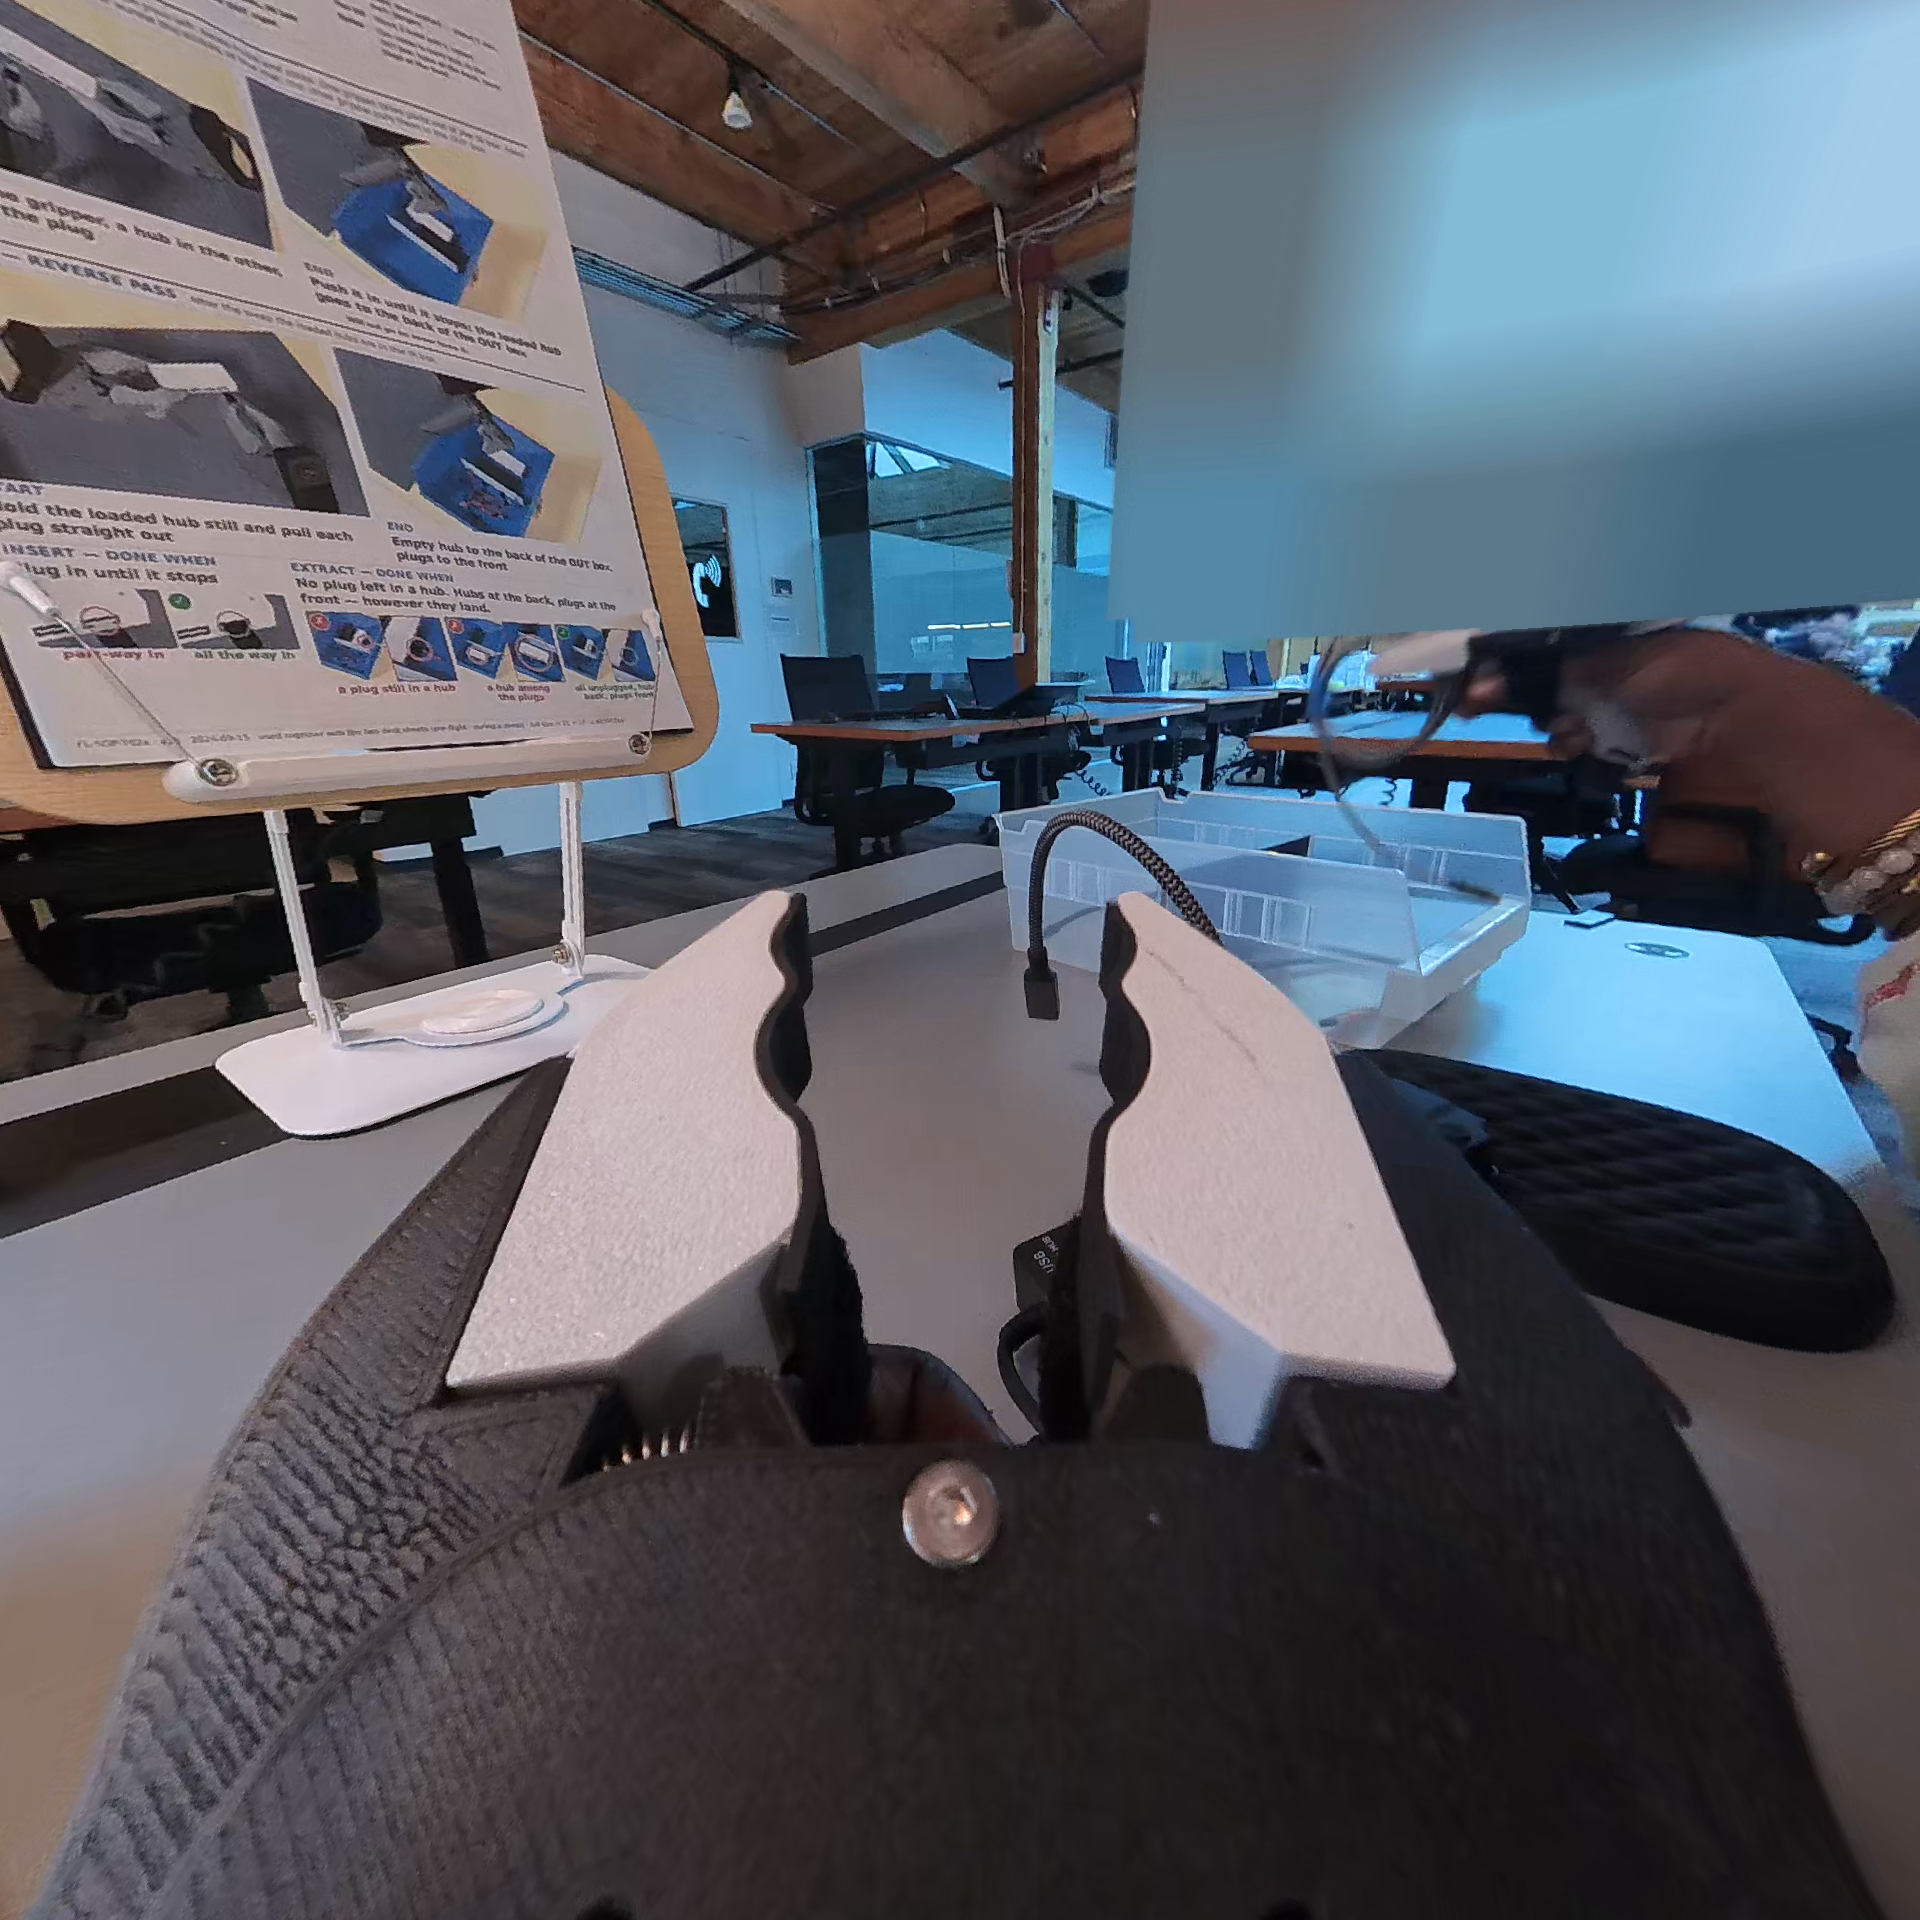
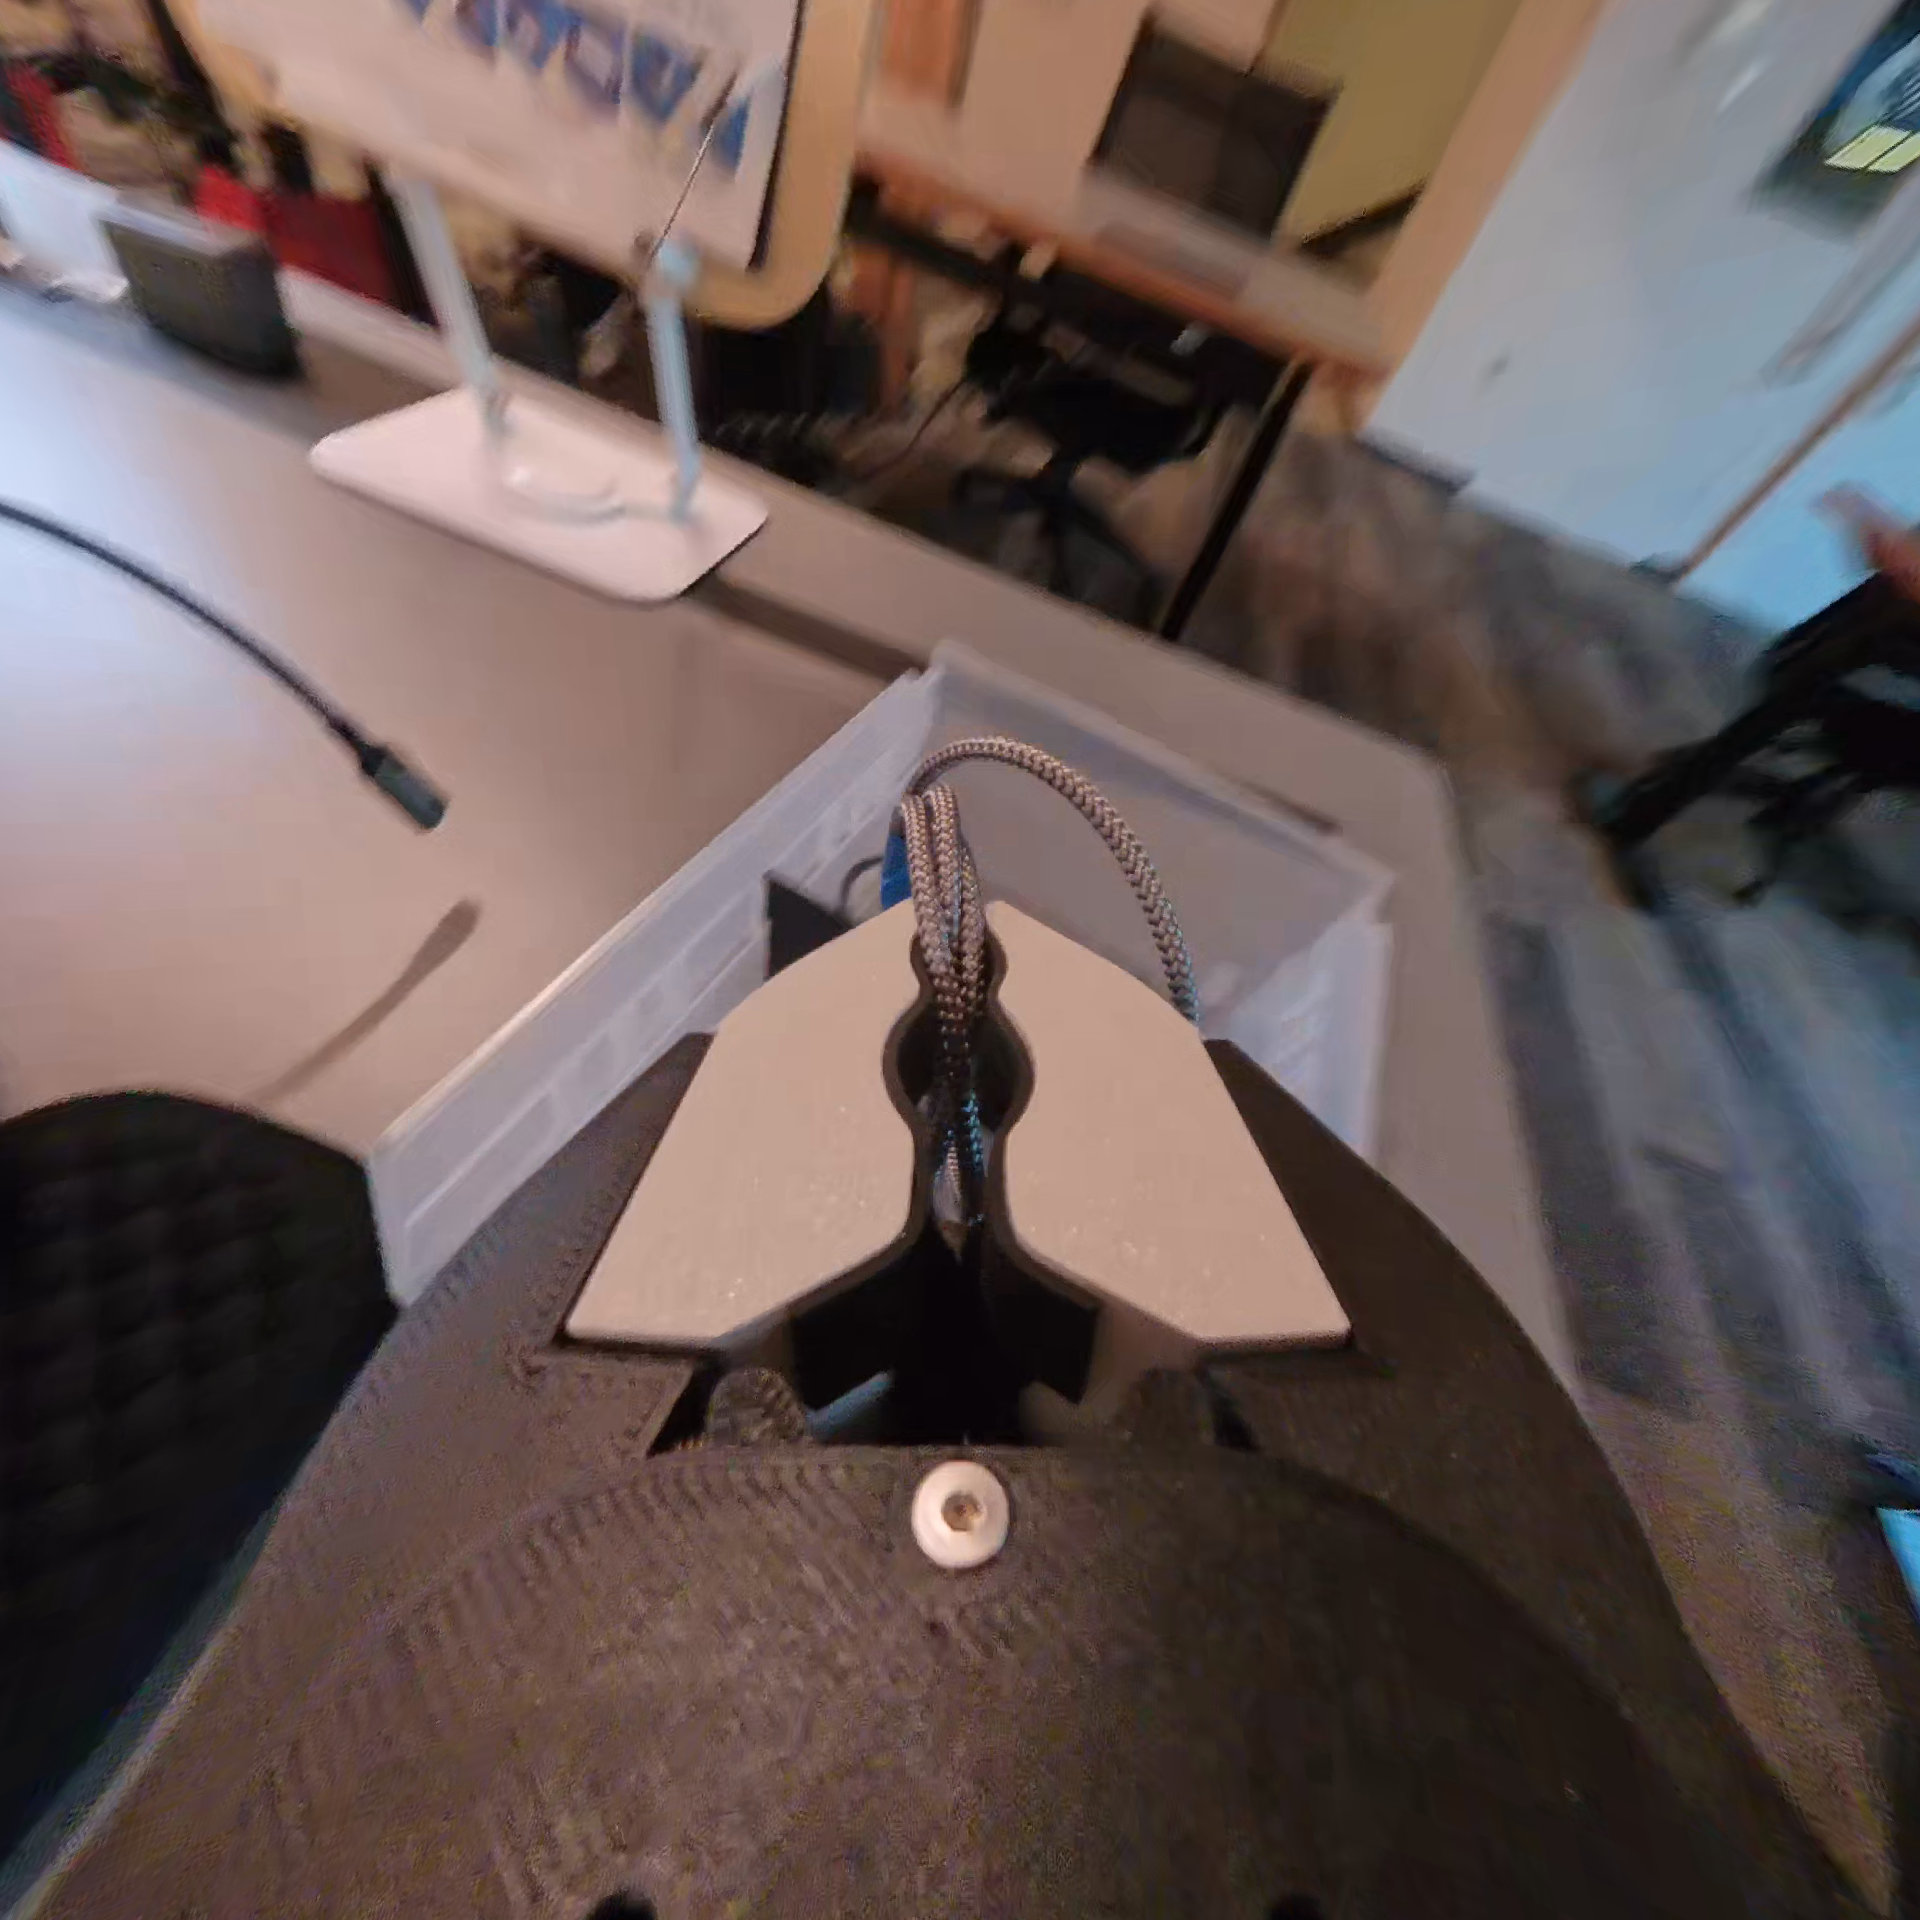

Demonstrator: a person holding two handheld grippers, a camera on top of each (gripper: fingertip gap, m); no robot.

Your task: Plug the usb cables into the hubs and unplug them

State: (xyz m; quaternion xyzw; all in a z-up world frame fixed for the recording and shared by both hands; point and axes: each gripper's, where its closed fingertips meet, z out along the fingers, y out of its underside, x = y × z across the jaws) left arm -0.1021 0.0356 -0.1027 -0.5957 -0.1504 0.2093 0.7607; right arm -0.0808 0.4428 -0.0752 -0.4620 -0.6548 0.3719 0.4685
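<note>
We hold the right gripper (image 2: 956,940) closed on a looped braided cable (image 2: 1081,805) above the clear bin (image 2: 665,997). The left gripper (image 1: 951,925) stands open; a black hub (image 1: 1044,1262) sits low beside its right finger, held or not we cannot tell. No plug is seen seated, so we judge the plugging not yet done.

grey table (image 1: 312,1247) | on it: clear bin (image 1: 1455,935), white stand (image 1: 343,1081), black pad (image 1: 1662,1195)

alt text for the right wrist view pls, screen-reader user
The right gripper has its grey fingers closed on a bundle of braided grey cable above a clear plastic bin on a grey table. Behind, blurred, a white document stand; at left, a black cable end hangs in the air.
</note>
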